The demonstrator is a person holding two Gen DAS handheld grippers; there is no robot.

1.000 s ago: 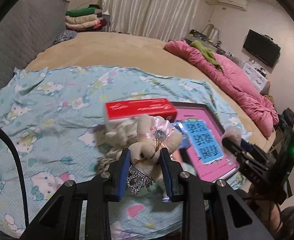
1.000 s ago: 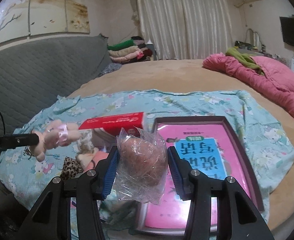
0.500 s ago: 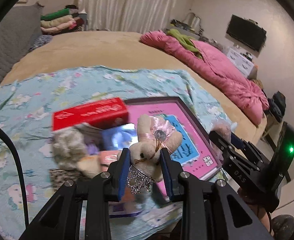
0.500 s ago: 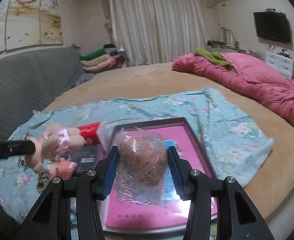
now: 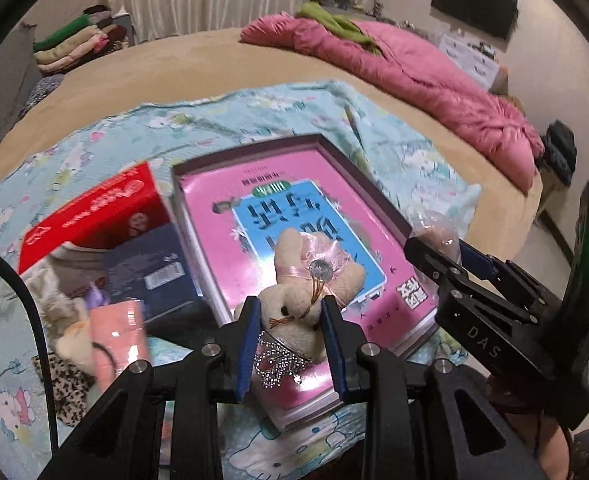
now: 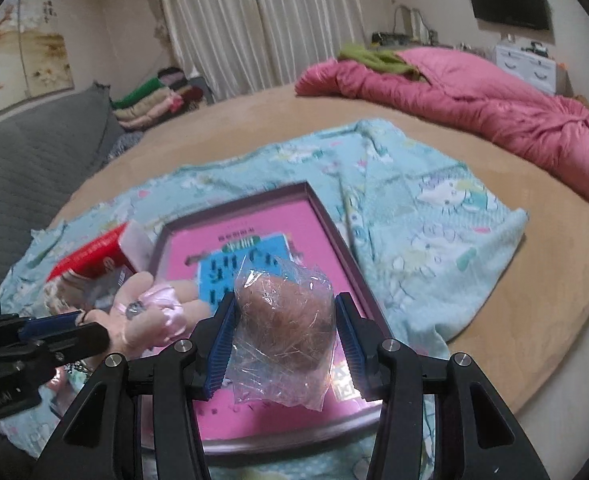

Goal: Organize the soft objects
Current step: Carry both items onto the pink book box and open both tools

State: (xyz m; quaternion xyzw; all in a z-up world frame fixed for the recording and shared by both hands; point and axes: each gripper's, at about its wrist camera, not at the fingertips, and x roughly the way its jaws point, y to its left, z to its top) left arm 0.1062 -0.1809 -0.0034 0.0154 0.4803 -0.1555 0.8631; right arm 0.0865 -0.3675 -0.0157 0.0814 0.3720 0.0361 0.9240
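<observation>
Left gripper (image 5: 290, 332) clenched on the small cream plush rabbit with a pink ribbon (image 5: 294, 300), hanging above the shallow purple-rimmed tray (image 5: 250, 145). Right gripper (image 6: 284, 340) squeezes the brown furry ball in clear plastic wrap (image 6: 284, 316), tray directly beneath. Red cardboard box (image 5: 94, 216) off left.

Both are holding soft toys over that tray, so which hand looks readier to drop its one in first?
Probably the left hand-held gripper: its plush bunny hangs above the tray's middle.
</observation>
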